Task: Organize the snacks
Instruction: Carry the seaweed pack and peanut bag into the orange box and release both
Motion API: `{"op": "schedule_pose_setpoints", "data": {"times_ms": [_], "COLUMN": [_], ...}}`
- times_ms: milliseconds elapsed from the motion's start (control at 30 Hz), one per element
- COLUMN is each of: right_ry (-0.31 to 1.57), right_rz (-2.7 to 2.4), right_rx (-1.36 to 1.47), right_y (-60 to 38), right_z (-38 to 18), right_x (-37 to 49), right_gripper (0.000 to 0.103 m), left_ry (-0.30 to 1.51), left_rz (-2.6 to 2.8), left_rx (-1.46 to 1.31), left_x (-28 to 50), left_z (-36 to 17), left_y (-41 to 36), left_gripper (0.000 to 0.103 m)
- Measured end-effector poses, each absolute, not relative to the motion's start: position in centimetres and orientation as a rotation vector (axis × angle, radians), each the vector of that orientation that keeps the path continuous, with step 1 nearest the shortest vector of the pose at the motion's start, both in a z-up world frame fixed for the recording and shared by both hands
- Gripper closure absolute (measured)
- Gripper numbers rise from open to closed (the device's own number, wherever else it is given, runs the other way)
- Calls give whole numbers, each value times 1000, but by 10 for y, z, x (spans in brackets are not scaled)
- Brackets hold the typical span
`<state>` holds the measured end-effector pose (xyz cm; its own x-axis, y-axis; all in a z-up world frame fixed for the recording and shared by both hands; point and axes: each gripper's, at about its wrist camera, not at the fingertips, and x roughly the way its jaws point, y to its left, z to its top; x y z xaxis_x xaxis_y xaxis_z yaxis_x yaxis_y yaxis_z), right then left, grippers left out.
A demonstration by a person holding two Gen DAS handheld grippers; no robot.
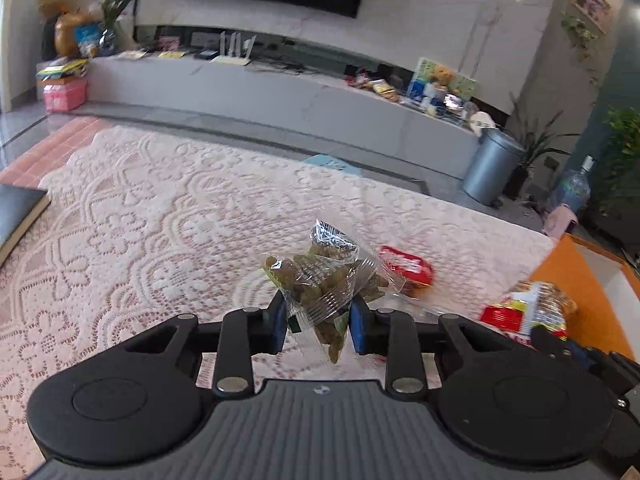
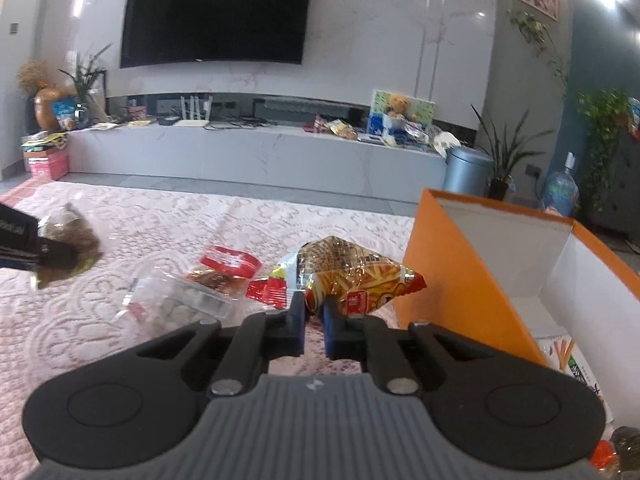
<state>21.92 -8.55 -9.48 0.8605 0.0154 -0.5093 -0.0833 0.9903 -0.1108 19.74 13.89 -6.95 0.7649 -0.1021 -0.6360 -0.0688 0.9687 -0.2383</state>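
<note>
My left gripper is shut on a clear bag of green raisins, held above the lace cloth. From the right wrist view the same raisin bag shows at the far left, blurred, in the left gripper. My right gripper is shut on a shiny red and gold snack bag, lifted next to the orange box. In the left wrist view that snack bag appears at the right, blurred. On the cloth lie a red snack packet and a clear packet of pale nuts.
The orange box has white inner walls and holds some packets at its bottom right. A dark book lies at the cloth's left edge. Beyond the table stand a TV bench, a grey bin and a water bottle.
</note>
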Motion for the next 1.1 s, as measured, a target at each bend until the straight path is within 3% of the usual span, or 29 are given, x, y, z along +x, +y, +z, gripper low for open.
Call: {"op": "schedule_pose_setpoints", "data": {"times_ms": [700,1100], "right_ry": [416,343], "right_rz": [142,85], "right_rx": [-71,-69], "right_y": [-114,-167], "right_z": [-8,28], "right_x": [114,61], "right_gripper": [100,100], "left_ry": [644,563], "left_rz": [-148,-261], "left_rx": [-162,-91], "left_x": [113,102], "left_z": [-15,20], "left_y": [79,25], "left_gripper": [69,69]}}
